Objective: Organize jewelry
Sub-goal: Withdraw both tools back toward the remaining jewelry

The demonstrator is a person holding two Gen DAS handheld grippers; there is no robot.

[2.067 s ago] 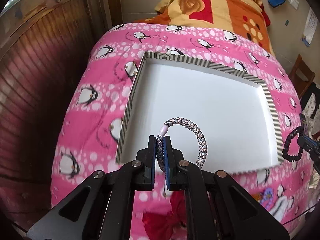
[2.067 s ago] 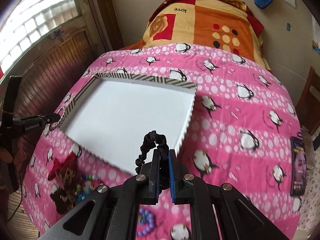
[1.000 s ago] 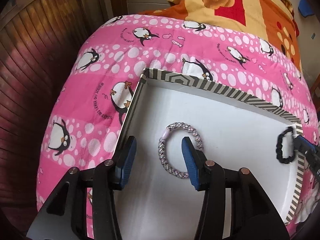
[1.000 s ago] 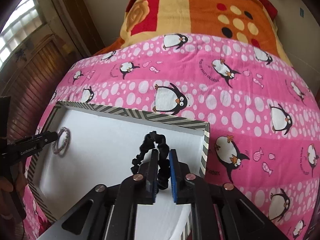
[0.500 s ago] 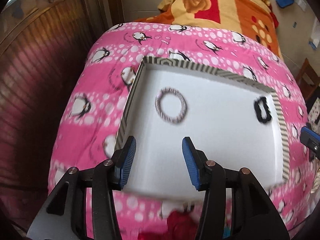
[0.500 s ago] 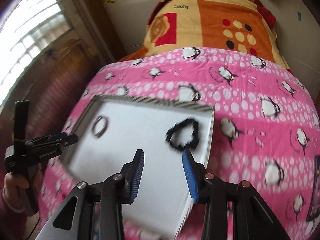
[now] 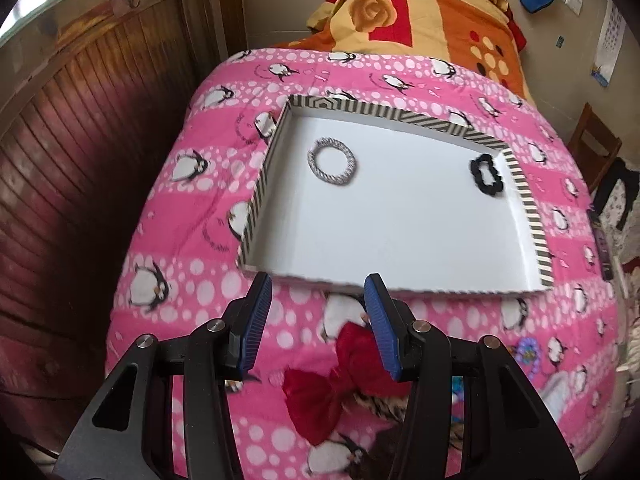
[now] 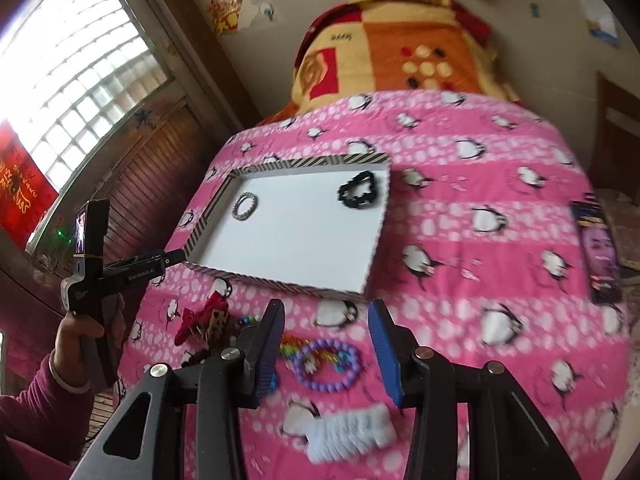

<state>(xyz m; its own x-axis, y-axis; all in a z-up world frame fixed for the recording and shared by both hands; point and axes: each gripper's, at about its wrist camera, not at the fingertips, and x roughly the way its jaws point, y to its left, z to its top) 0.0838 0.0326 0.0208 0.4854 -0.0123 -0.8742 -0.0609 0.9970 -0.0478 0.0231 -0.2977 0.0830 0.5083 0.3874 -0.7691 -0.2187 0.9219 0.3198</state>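
Observation:
A white tray with a striped rim (image 7: 528, 216) (image 8: 208, 216) lies on the pink penguin blanket. In it lie a grey braided bracelet (image 7: 332, 161) (image 8: 244, 207) at the far left and a black scrunchie (image 7: 485, 173) (image 8: 359, 192) at the far right. My left gripper (image 7: 318, 312) is open and empty, above the blanket just short of the tray's near edge; it also shows in the right wrist view (image 8: 176, 257). My right gripper (image 8: 326, 332) is open and empty, held back from the tray over loose pieces.
On the blanket near the tray lie a red bow (image 7: 340, 392) (image 8: 200, 316), a purple bead bracelet (image 8: 326, 364), a rainbow piece (image 8: 292, 350) and a white fluffy scrunchie (image 8: 352, 436). A wooden panel wall (image 7: 80, 152) is on the left. A phone (image 8: 596, 248) lies at the right.
Both grippers opened and left the bracelet and the scrunchie in the tray, then pulled back toward the near side of the bed.

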